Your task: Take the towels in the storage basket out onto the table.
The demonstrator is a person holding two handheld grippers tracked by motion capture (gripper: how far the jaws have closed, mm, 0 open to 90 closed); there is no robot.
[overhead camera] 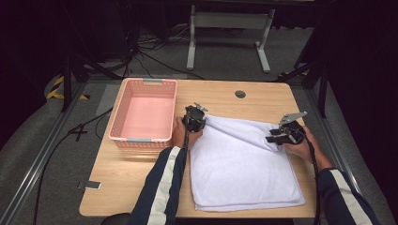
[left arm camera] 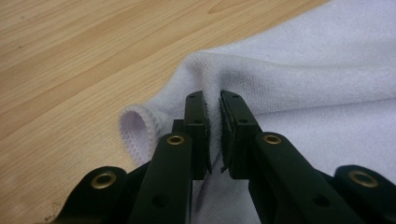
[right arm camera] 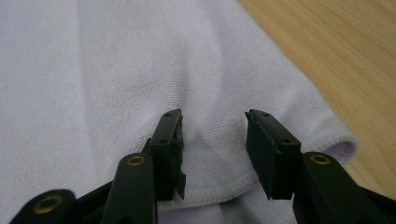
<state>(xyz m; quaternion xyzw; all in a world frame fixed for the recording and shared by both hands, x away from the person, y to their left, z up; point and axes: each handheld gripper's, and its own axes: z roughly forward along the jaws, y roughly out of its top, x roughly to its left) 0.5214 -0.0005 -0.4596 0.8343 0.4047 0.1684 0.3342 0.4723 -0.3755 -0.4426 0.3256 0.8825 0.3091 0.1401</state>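
The white towel (overhead camera: pixel 244 168) lay folded on the table, its far corners at the claws. The left gripper (left arm camera: pixel 213 133) pinched a corner fold tight. The right gripper (right arm camera: pixel 214 154) stood half open over the hem, gripping nothing. Judged step: folding; next, the right must re-grip.

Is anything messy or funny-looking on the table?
Yes: the white towel's far edge is bunched into a ridge instead of lying flat. The left gripper pinches one corner, and the right gripper's jaws stand apart over the other. The pink basket looks fine.
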